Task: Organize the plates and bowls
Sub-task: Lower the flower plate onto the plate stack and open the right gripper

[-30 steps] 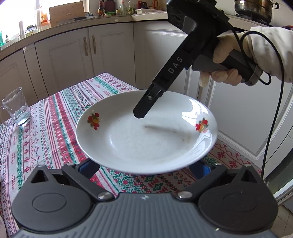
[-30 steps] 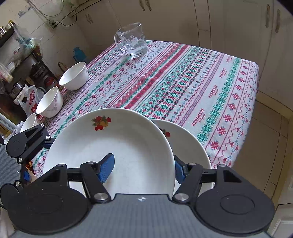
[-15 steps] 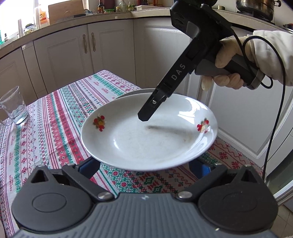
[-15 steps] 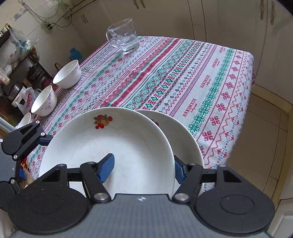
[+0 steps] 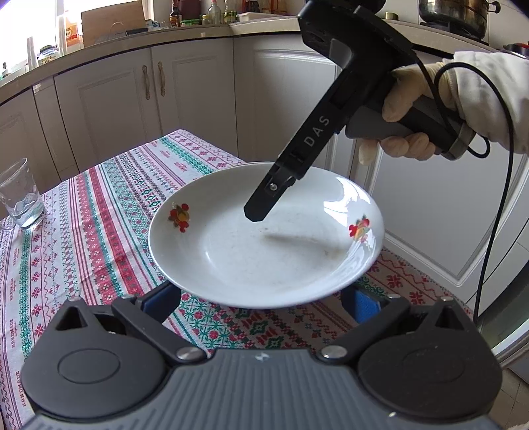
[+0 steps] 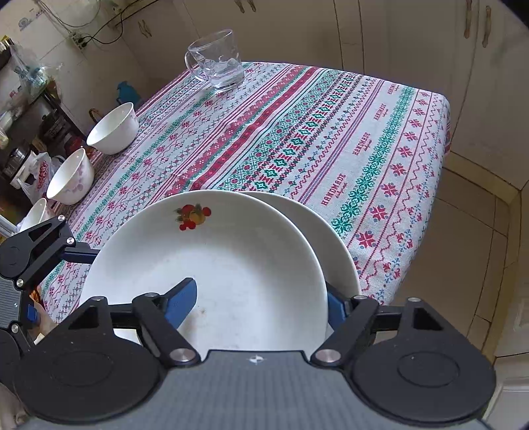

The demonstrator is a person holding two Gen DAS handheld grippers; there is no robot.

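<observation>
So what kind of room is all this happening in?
Most likely a home kitchen: cream cabinets under a counter lined with bottles, a steel pot at the top right, and a table with a patterned cloth set with plates and bowls.

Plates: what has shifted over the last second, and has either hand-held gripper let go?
The upper plate, pinched at its rim by the right hand-held gripper, has slid further over the lower plate, covering more of it and sitting lower. Nothing was released. The left hand-held gripper stays open beneath the rim; the bowls and glass mug have not moved.
</observation>
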